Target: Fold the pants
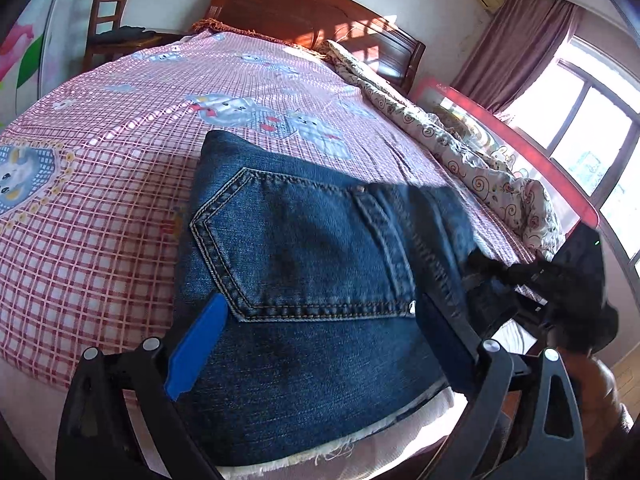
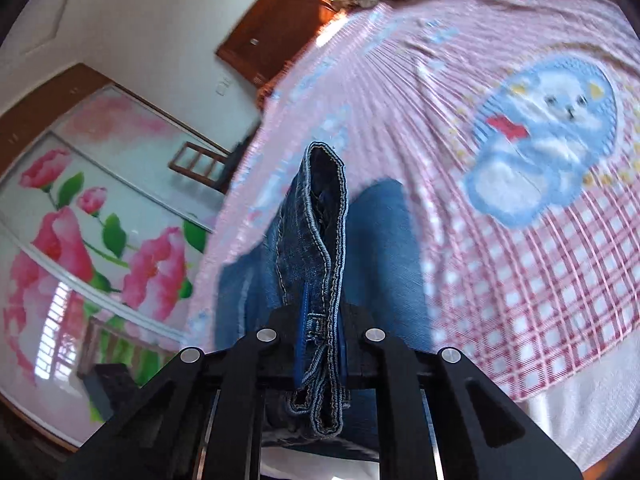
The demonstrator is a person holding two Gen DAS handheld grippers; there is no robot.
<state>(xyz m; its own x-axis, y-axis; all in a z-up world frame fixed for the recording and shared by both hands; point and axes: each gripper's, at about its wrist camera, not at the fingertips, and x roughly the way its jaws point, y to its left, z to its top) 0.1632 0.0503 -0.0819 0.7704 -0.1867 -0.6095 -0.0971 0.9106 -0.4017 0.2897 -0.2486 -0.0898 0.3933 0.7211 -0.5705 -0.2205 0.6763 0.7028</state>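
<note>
Blue denim pants (image 1: 320, 264) lie folded on the bed, back pocket facing up, frayed hem at the near edge. My left gripper (image 1: 320, 320) is open, its blue fingers (image 1: 196, 352) spread wide just over the near part of the pants. My right gripper (image 2: 322, 344) is shut on the waistband edge of the pants (image 2: 320, 248), which stands up between its fingers and is lifted off the bed. The right gripper also shows in the left wrist view (image 1: 560, 276) at the pants' right side.
The bed has a pink checked sheet (image 1: 120, 160) with bear prints. A rolled floral quilt (image 1: 460, 140) lies along the right side by a red rail. A wooden headboard (image 1: 304, 4), a chair (image 1: 108, 20) and a flowered wardrobe (image 2: 80, 240) stand around.
</note>
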